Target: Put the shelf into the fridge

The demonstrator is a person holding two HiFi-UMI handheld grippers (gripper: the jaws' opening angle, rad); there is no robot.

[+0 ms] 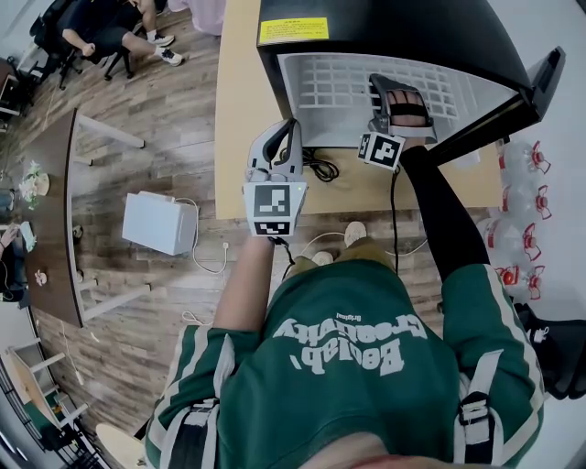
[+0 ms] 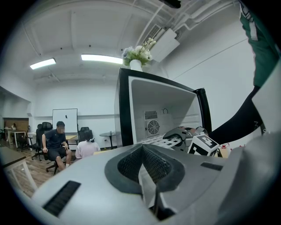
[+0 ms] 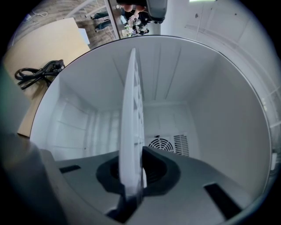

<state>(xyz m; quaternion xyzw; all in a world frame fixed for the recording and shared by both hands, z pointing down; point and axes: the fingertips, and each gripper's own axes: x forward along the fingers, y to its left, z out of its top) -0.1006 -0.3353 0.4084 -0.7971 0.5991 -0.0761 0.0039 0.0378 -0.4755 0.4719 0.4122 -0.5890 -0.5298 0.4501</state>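
A black mini fridge (image 1: 385,27) stands on a wooden table (image 1: 236,110) with its door (image 1: 513,101) swung open to the right. The white grid shelf (image 1: 339,87) lies inside the white cavity. My right gripper (image 1: 396,105) reaches into the opening and is shut on the shelf's front edge. In the right gripper view the shelf (image 3: 131,114) runs edge-on from the gripper (image 3: 131,184) toward the back wall fan (image 3: 160,144). My left gripper (image 1: 275,156) hovers before the fridge's left front corner, shut and holding nothing. The left gripper view shows that gripper (image 2: 147,176), the fridge (image 2: 127,110), the shelf (image 2: 173,141).
A coiled black cable (image 1: 320,168) lies on the table in front of the fridge. A white box (image 1: 160,223) sits on the floor at the left. Bottles with red caps (image 1: 526,201) stand at the right. A flower vase (image 2: 138,55) tops the fridge. People sit at the far left (image 1: 110,32).
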